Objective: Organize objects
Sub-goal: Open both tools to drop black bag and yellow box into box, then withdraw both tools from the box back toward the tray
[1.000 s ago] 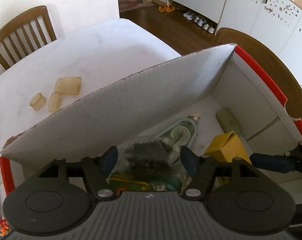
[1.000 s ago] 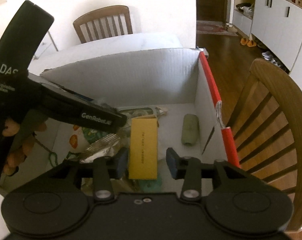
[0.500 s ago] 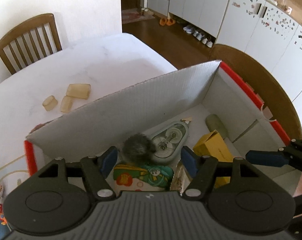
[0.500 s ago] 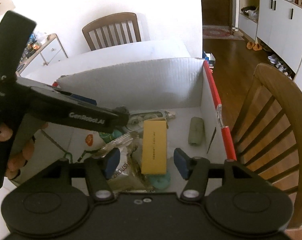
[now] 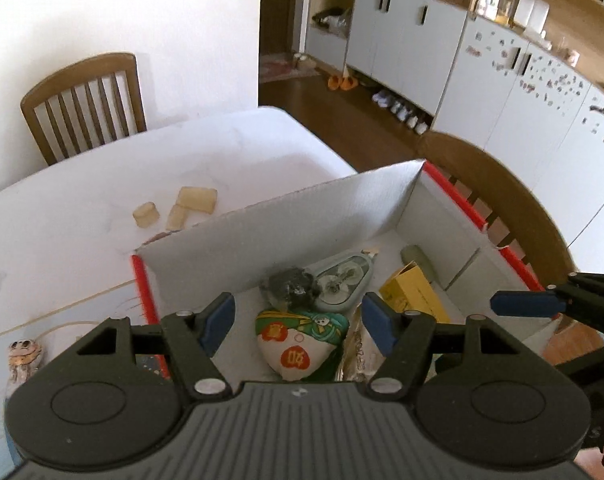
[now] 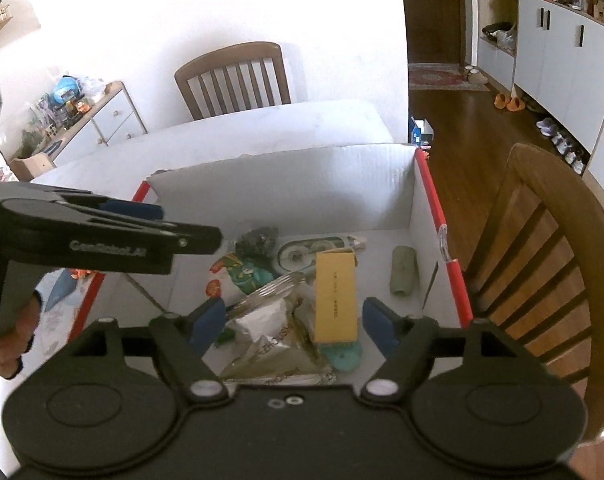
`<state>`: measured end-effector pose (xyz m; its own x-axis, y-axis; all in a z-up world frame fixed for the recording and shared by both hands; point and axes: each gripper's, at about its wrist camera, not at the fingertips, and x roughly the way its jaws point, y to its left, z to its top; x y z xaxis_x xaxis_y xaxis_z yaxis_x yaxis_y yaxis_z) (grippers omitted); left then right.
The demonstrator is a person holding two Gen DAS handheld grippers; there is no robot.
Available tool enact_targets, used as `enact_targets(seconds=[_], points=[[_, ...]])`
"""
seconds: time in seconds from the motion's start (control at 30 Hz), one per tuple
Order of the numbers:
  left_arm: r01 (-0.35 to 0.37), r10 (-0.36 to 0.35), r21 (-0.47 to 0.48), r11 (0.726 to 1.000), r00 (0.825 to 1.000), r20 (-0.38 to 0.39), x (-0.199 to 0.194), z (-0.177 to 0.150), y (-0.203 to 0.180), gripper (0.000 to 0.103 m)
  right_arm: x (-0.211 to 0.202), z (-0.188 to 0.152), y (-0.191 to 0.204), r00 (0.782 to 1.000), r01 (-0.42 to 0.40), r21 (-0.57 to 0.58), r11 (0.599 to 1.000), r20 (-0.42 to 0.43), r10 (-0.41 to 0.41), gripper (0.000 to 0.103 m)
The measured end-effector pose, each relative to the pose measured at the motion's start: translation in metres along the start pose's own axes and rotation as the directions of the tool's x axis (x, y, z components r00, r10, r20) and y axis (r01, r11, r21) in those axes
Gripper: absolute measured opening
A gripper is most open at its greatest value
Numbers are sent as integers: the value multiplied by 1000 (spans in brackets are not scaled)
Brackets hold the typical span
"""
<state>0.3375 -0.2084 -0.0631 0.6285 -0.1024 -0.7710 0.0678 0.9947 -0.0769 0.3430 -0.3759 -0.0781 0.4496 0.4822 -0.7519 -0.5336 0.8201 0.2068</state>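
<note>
Nearest each camera, both grippers hang above the open cardboard box [image 6: 285,188], each with nothing between its jaws. The right gripper [image 6: 293,320] has its jaws set apart and they have just been opening; the yellow carton [image 6: 336,296] lies below the gap, flat on the pile, untouched by either pad, which reads as a fresh release. The left gripper [image 5: 297,320] holds its jaws partly apart over the printed pouch [image 5: 299,342], also gripping nothing. In the right wrist view it crosses in from the left, with the person's fingers [image 6: 11,344] wrapped on its handle.

Inside the box, things look simply dropped together: a crinkled foil packet [image 6: 273,332] under the carton's near end, the pouch beside it, a dark fuzzy ball [image 5: 289,286] touching a correction-tape dispenser [image 5: 344,280] toward the far wall, and a green roll [image 6: 404,270] alone by the right wall.

Beyond the far wall, three pale yellowish blocks [image 5: 195,200] sit out on the white surface [image 5: 101,184], probably next to collect. The tall box wall stands between them and both grippers, so a reach likely has to go over it. Wooden chairs [image 6: 231,76] flank the surface; cabinets stand farther back.
</note>
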Motion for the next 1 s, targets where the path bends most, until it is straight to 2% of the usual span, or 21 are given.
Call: enact_targets(seconds=[0.2, 0.37, 0.43, 0.47, 0.63, 1.0], points=[[17, -17, -4, 1000, 999, 43, -30, -8, 10, 69, -12, 0, 15, 1000, 3, 27, 1000, 22, -4, 77], [12, -13, 12, 1000, 997, 78, -58, -17, 24, 70, -24, -2, 35, 998, 9, 63, 998, 55, -13, 86], [11, -12, 12, 1000, 996, 89, -68, -21, 32, 79, -27, -5, 44, 998, 13, 75, 997, 61, -18, 87], [15, -16, 6, 1000, 995, 94, -73, -23, 36, 79, -29, -5, 50, 998, 16, 80, 997, 65, -22, 87], [31, -30, -9, 999, 994, 104, -93, -35, 61, 79, -32, -10, 75, 996, 26, 112, 993, 77, -34, 91], [19, -17, -19, 1000, 994, 112, -117, -66, 117, 80, -30, -19, 136, 990, 25, 117, 993, 132, -40, 100]])
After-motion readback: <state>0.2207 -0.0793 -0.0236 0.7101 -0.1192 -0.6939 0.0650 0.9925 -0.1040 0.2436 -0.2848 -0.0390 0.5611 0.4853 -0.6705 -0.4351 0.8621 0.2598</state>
